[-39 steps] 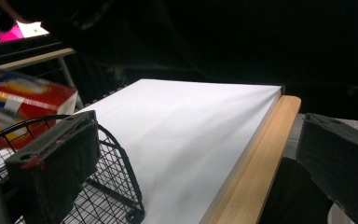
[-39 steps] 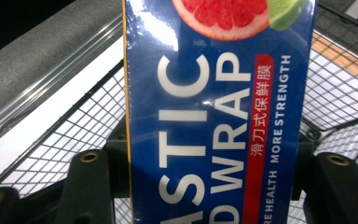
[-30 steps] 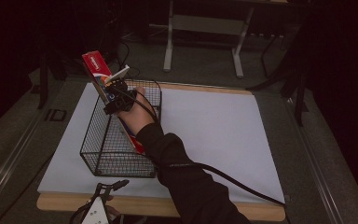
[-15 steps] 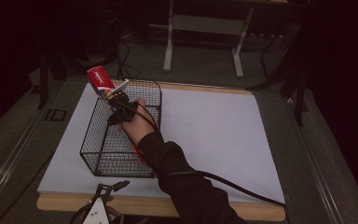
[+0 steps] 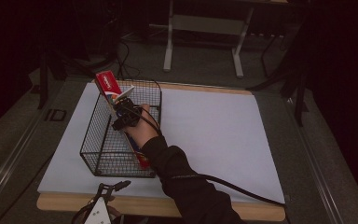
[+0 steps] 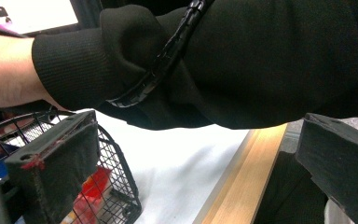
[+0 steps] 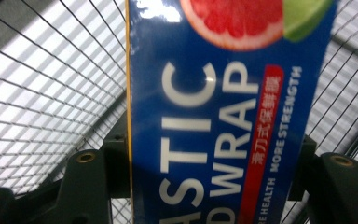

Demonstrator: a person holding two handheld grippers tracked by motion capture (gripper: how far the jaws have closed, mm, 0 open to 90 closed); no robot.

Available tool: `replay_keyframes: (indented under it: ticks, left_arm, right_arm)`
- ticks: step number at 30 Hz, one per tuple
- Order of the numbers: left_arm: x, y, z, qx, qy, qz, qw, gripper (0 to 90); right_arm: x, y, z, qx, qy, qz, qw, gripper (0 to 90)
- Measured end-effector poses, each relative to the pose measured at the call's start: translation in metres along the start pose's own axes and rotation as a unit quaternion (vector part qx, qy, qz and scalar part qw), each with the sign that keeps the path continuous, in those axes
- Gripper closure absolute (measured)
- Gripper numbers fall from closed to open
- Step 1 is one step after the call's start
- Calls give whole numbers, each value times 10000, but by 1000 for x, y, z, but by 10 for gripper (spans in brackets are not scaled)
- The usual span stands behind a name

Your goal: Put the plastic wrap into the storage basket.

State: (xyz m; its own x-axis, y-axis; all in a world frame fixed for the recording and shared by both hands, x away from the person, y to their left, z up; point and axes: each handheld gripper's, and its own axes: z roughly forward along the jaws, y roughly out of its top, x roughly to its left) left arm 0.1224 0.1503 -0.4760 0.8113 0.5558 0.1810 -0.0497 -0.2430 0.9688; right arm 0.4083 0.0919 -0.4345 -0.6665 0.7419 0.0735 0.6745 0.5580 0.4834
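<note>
The right gripper [image 5: 121, 105] has its fingers around the plastic wrap box [image 7: 223, 116], just loosening; the box leans inside the wire basket [image 5: 103, 161] at nine o'clock on the surface [image 5: 214, 135], its red end above the far rim. The left gripper [image 5: 103, 205] fingers stand apart at the near edge; open room lies toward three o'clock.

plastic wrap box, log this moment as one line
right tongs: jaws just opening, plastic wrap box between them | box: slanted in wire basket, top end over rim | left tongs: open at table edge
</note>
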Motion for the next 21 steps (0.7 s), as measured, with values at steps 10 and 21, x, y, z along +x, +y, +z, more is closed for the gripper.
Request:
replay_keyframes:
  ticks: [10,21]
  left_arm:
    - [0,0,0,15,-14,9,10000,2]
    - [0,0,0,16,-29,18,10000,2]
  right_arm:
    - [-2,-2,2,49,-141,-155,9998,365]
    - [-6,-2,3,68,-166,-9,9998,367]
